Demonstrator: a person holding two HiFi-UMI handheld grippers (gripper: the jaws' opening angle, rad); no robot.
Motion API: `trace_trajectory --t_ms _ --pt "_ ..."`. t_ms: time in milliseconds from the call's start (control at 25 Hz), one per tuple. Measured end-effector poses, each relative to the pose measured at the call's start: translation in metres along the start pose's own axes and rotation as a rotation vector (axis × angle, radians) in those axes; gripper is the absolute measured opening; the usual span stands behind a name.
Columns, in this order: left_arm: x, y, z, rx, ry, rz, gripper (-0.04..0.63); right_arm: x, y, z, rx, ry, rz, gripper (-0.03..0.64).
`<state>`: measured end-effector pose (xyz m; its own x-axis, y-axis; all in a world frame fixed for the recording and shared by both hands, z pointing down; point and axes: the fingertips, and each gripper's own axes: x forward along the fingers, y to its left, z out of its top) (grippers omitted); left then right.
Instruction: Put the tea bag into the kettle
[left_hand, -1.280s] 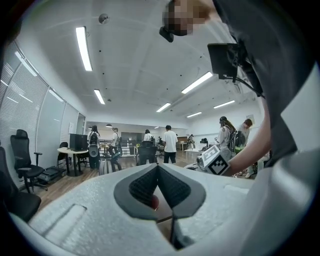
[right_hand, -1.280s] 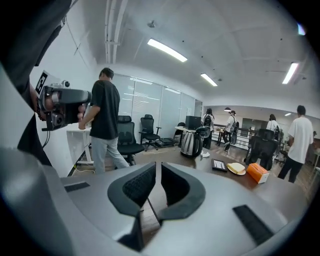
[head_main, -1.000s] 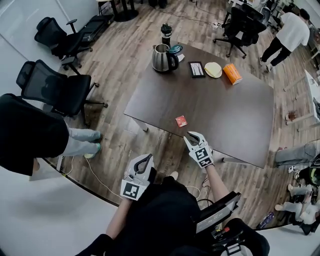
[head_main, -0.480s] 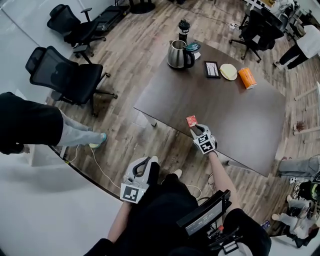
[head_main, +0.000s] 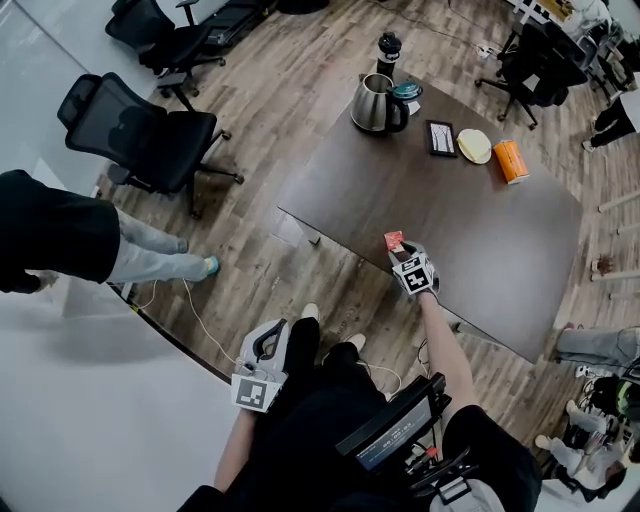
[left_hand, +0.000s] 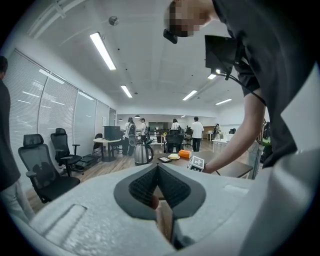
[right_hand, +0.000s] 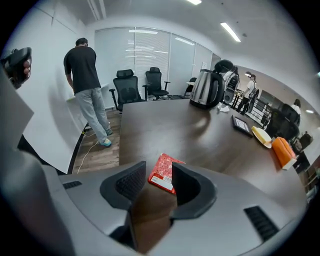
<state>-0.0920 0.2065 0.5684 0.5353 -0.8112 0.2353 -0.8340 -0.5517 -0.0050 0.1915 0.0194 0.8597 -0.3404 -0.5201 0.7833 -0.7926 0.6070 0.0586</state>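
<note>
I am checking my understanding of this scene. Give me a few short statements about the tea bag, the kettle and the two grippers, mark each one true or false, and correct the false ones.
1. The tea bag lies flat on the table, near the edge closest to the person. True.
2. The right gripper is shut on the tea bag. False: its jaws stand apart, having just been opening, and the tea bag lies at their tips, not pinched.
3. The kettle stands at the table's far corner, well apart from the tea bag. True.
4. The left gripper holds the kettle's handle. False: it is shut on nothing, off the table, low beside the person.
</note>
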Motion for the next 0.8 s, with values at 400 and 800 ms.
trace_trajectory --t_ms 400,800 --pt "-0.005 0.016 -0.005 -0.006 0.031 0.020 0.003 0.032 -0.016 -0.008 0.085 0.080 -0.010 0.173" --pt "-0.005 0.025 -0.007 -0.024 0.039 0.024 0.003 0.038 -0.017 -0.017 0.252 0.032 -0.043 0.172"
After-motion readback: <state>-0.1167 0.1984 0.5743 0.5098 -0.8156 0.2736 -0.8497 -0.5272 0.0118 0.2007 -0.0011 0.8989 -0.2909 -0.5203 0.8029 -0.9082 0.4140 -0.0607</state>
